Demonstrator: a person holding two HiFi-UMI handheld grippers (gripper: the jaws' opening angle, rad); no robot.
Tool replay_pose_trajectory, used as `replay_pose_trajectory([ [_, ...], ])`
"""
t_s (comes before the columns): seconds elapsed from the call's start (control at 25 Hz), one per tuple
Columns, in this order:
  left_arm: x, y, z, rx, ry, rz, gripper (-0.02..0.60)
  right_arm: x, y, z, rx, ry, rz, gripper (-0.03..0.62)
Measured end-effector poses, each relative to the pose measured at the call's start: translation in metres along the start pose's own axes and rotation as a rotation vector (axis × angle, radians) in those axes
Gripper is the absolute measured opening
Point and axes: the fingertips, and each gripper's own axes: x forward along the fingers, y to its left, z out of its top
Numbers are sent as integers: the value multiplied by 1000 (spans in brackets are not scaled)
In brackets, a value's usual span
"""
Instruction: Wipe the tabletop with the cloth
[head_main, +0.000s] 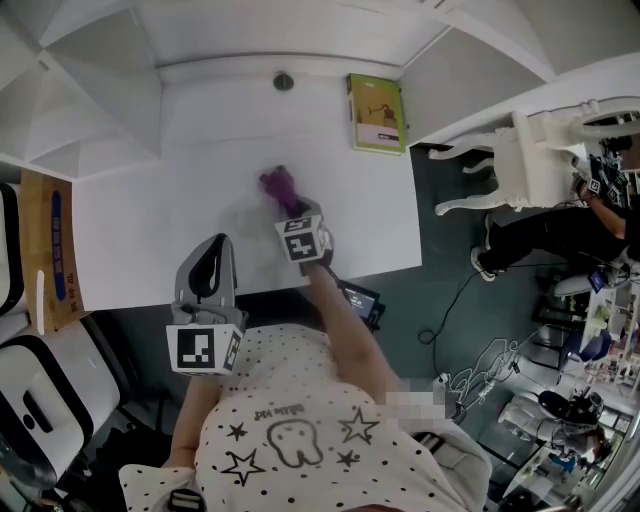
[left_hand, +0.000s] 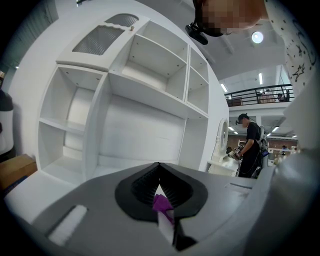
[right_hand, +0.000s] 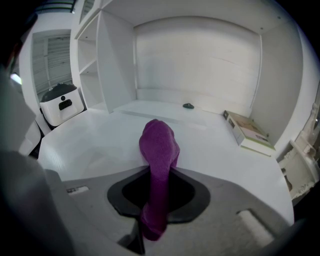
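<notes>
A purple cloth (head_main: 276, 186) lies bunched on the white tabletop (head_main: 170, 200), near its middle. My right gripper (head_main: 290, 208) is shut on the cloth's near end. In the right gripper view the cloth (right_hand: 159, 142) rises between the jaws of the right gripper (right_hand: 158, 175) and rests on the tabletop (right_hand: 95, 142) ahead. My left gripper (head_main: 212, 250) hangs over the table's near edge, left of the cloth, and holds nothing. In the left gripper view the left gripper (left_hand: 159, 172) is shut and tilted up toward the shelves; a purple scrap shows through the slit below.
A green book (head_main: 376, 112) (right_hand: 250, 131) lies at the far right and a small dark knob (head_main: 284, 81) at the back. White shelving surrounds the desk. A cardboard box (head_main: 50, 250) and a white appliance (head_main: 40, 400) stand left; a white chair (head_main: 520, 160) and a person (head_main: 590, 215) stand right.
</notes>
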Motion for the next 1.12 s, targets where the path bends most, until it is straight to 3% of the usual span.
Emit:
replay_pose_trajectory([
  [0.44,-2,-35,-19,-11,-10,10,-6,-10,-28,-10,-13,-18,7,67],
  [1.12,-4,-52,-15,0,-34,16,-5,-22,-75,-22,32,-10,-46,67],
])
